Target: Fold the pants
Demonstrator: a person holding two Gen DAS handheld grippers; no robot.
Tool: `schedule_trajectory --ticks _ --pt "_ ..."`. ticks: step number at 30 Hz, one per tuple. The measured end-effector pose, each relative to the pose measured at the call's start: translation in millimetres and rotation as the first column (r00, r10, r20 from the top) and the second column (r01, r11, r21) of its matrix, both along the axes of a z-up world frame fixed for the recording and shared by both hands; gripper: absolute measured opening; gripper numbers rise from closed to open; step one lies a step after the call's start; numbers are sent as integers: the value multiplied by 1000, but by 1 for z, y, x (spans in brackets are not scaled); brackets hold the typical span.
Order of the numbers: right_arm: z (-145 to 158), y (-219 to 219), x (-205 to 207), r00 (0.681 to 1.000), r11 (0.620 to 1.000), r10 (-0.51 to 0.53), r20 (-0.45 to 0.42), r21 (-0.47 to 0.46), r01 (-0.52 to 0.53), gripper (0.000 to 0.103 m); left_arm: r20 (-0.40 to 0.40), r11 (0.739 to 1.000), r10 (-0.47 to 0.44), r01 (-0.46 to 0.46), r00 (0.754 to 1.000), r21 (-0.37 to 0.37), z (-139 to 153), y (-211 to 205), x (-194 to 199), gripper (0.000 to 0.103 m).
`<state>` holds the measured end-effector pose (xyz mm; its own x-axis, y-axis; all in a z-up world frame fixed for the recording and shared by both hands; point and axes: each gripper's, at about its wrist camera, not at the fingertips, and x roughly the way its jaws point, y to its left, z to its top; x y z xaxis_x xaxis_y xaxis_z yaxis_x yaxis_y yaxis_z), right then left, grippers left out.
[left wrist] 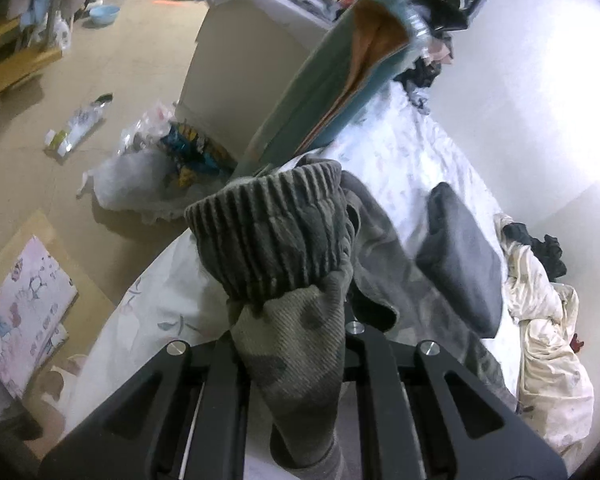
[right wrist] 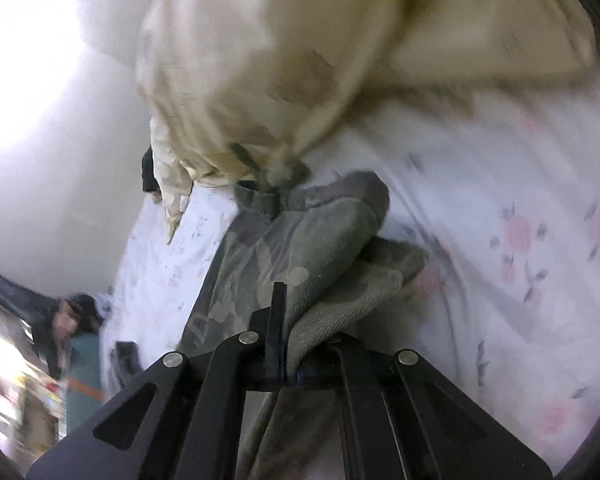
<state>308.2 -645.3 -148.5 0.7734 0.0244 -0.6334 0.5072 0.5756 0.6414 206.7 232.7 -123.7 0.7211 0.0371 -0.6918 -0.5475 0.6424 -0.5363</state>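
Currently, your left gripper [left wrist: 292,344] has its jaws closed on the pants [left wrist: 284,248] near the ribbed cuff, lifted above the bed [left wrist: 400,152]. Your right gripper [right wrist: 288,344] has its jaws pinched on another bunched part of the camouflage fabric, beside a cream garment [right wrist: 260,80] on the floral sheet [right wrist: 520,240].

Left tongs [left wrist: 290,344], right tongs [right wrist: 288,344]: matte black angular linkages, triangular cutouts, round silver screws.

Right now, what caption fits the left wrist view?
Left gripper clamps the ribbed cuff of grey-green camouflage pants above a white floral bedsheet.
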Motion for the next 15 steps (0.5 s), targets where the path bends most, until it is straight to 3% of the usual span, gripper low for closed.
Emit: schedule_trajectory --ticks 3,5,10,13,15 --pt "18 4 -5 1000 1000 6 -22 -24 -7 2 6 998 -8 8 1000 -61 16 7 -4 7" --pt "25 4 -12 998 999 6 -55 -41 -8 2 2 998 -16 16 1000 -62 25 12 -8 7" --pt "41 4 -58 987 997 -59 -151 -52 52 2 -28 994 -1 -3 1000 -113 45 35 -40 7" --pt "47 5 -92 965 995 -87 -249 -59 75 2 -73 993 -20 11 997 -120 60 48 -70 7" --pt "48 12 -114 933 995 -103 -346 -41 94 2 -116 994 -35 23 993 -103 70 55 -94 7"
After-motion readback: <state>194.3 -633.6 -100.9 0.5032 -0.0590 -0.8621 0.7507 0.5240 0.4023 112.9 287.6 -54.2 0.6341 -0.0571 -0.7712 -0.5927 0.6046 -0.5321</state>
